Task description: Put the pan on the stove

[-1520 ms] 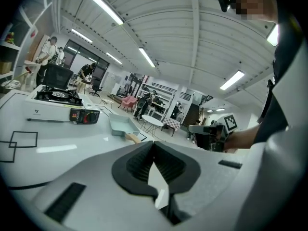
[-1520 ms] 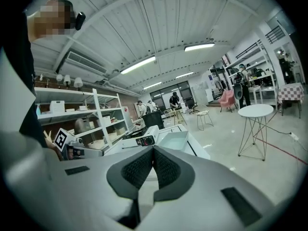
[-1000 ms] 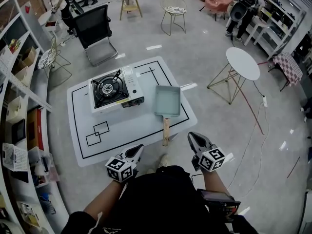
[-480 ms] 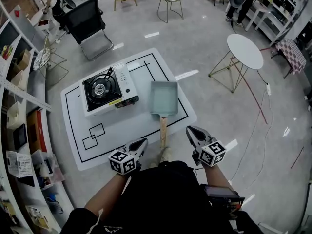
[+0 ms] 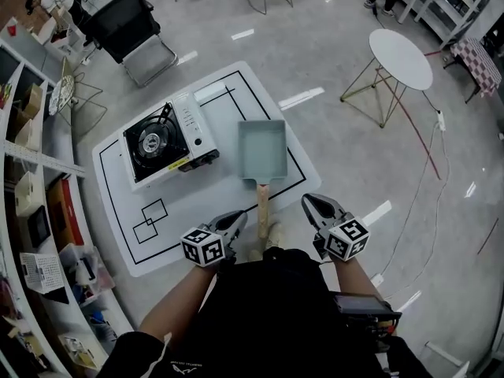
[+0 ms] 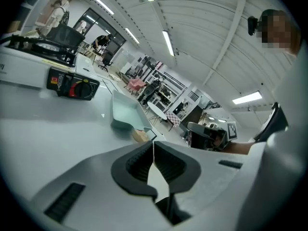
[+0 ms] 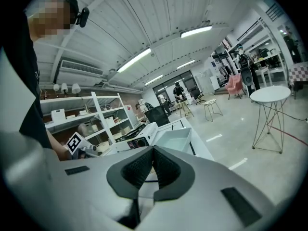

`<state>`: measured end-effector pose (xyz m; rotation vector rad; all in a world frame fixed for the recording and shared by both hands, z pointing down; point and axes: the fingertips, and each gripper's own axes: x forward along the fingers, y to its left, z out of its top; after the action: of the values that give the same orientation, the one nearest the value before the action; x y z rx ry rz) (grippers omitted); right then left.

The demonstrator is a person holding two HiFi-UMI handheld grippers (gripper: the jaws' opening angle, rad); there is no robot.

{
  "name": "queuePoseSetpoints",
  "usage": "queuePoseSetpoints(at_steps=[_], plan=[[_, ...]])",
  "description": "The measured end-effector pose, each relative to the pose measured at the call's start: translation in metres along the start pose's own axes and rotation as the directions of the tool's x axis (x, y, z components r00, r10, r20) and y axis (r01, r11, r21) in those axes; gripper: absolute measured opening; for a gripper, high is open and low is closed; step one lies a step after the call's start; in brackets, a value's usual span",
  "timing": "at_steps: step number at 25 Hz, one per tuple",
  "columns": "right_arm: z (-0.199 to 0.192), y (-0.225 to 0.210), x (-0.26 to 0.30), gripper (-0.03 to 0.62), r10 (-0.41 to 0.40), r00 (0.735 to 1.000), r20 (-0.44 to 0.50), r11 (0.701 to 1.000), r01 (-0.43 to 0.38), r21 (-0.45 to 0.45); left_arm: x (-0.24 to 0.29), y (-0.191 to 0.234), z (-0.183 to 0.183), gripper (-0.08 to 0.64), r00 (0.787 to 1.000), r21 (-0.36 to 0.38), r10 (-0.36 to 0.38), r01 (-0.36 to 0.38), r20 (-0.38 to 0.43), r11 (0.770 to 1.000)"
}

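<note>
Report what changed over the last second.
The left gripper moved closer to the wooden handle of the pan; the right gripper edged forward too. Nothing was gripped: both remain shut and empty. The pan still sits on the table beside the stove.

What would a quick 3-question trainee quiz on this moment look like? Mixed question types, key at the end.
1. True or false: the pan already sits on the stove.
2. Which way does the pan's wooden handle point? A) toward the person B) toward the stove C) away from the person
3. Fill in: the left gripper and the right gripper are both ____ and hold nothing.

Key: 1 false, it lies on the white table beside the stove; 2 A; 3 shut.
</note>
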<state>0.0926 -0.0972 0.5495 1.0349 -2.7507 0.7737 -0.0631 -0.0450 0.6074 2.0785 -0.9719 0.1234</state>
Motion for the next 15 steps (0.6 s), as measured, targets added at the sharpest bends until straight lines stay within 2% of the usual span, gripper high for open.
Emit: queuePoseSetpoints(at_steps=[7, 15], plan=[[-0.001, -0.014, 0.009, 0.026, 0.004, 1.000, -0.006, 1.000, -0.004, 0.028, 0.021, 0.014, -0.007, 0.028, 0.999, -0.158, -0.029, 0.022, -0.040, 0.987], [-0.005, -0.027, 0.014, 0.026, 0.007, 1.000, -0.023, 0.999, -0.006, 0.051, 0.051, 0.010, -0.017, 0.180, 0.986, -0.321, -0.125, 0.084, -0.107, 0.943]])
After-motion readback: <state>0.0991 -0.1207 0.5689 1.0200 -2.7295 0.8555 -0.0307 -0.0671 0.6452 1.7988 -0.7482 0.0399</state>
